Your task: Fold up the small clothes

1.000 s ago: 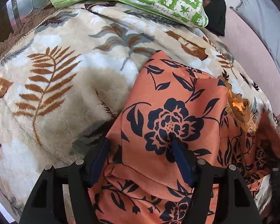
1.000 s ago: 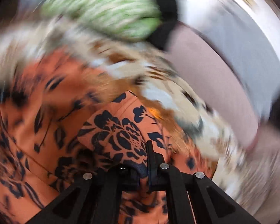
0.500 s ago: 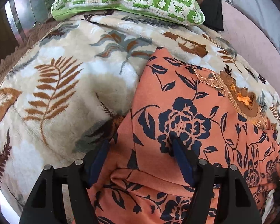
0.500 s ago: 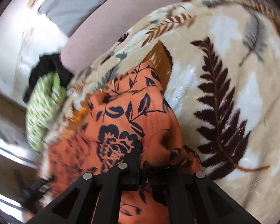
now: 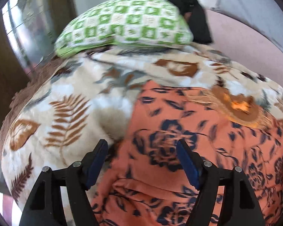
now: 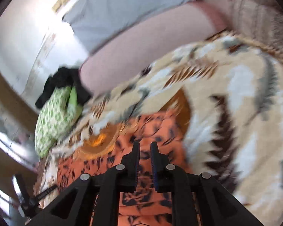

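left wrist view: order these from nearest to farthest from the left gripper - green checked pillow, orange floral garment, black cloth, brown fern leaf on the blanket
From the left gripper:
1. orange floral garment, directly under and ahead of the fingers.
2. brown fern leaf, on the blanket to the left.
3. green checked pillow, at the far end of the blanket.
4. black cloth, behind the pillow, upper right.

The right gripper [image 6: 144,147], black with blue-lined fingers, is seen above an orange garment printed with dark blue flowers [image 6: 141,194]; its jaws have just been opening and a narrow gap is shown between them, with nothing pinched there. The garment is spread on a cream plush blanket patterned with brown and grey fern leaves [image 6: 241,116]. A green-and-white checked pillow [image 6: 54,118] is seen at the blanket's far left, with a black cloth [image 6: 60,82] against it; the view is motion-blurred.
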Available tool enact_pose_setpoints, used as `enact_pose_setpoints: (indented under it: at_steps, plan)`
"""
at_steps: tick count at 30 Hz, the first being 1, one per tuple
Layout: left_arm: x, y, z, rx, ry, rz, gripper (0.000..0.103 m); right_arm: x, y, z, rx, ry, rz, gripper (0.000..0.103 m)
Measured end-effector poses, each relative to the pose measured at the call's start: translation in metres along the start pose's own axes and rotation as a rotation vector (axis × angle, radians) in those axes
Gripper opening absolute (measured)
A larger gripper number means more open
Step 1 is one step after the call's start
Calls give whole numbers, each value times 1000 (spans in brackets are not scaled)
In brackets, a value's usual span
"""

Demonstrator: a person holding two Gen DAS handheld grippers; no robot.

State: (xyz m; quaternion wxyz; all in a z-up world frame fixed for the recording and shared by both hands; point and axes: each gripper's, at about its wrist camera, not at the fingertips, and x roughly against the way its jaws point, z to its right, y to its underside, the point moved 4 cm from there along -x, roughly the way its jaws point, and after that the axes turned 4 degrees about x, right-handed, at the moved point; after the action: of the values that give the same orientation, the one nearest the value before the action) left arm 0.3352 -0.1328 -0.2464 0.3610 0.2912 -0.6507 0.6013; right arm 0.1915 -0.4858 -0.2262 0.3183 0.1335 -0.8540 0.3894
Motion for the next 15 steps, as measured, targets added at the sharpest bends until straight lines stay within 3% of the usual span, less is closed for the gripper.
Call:
enact_pose_setpoints:
  at_steps: [2, 4, 8, 11, 13, 15]
  plan:
    - [-13, 7, 8, -45, -18, -44, 76, -28, 14, 2, 3, 32, -91, 13]
    - [-37, 17, 11, -71, -57, -142, 76, -54, 33, 8, 36, 93, -183, 14]
    - [-29, 11, 2, -8, -8, -115, 76, -31, 26, -11, 106, 85, -120, 13]
    - [-31, 11, 1, -35, -39, -104, 76, -19, 25, -24, 136, 48, -68, 13]
    - [-45, 18, 1, -38, -31, -161, 77, -31, 30, -30, 143, 40, -110, 13]
    - [-47, 19, -6, -13, -11, -166, 81, -55, 48, -31, 164, 56, -233, 14]
